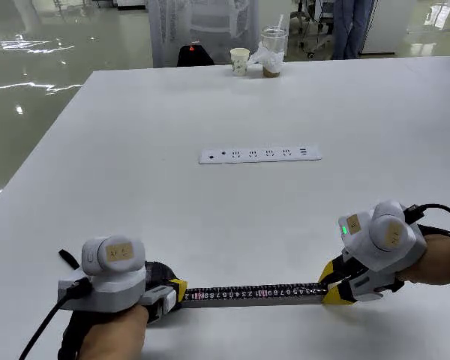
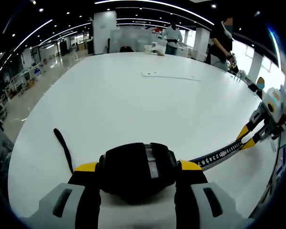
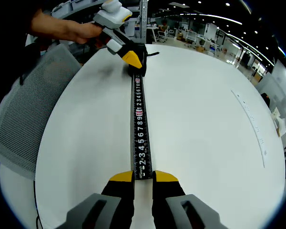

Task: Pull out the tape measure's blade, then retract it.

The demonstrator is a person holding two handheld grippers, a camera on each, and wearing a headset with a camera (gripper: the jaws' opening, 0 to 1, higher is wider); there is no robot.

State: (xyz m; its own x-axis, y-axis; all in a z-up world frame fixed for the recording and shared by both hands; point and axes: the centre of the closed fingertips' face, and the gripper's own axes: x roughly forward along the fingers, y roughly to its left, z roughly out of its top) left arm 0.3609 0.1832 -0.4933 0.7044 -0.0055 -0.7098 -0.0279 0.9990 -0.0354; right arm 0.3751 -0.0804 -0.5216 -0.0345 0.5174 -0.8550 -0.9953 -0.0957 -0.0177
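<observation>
Head view: the black, white-numbered steel blade (image 1: 255, 292) lies drawn out along the white table (image 1: 210, 112); step 1 looks done (retraction remains).

Left gripper view: the left gripper (image 2: 138, 166) is clenched around the black rounded tape-measure case (image 2: 133, 183).

Right gripper view: the right gripper (image 3: 143, 176) pinches the blade's tip.

At lower left of the head view, the left gripper (image 1: 172, 294) covers most of the tape measure case (image 1: 159, 271). At lower right, the blade (image 1: 255, 292) has its tip hidden between the jaws of the right gripper (image 1: 331, 283).
</observation>
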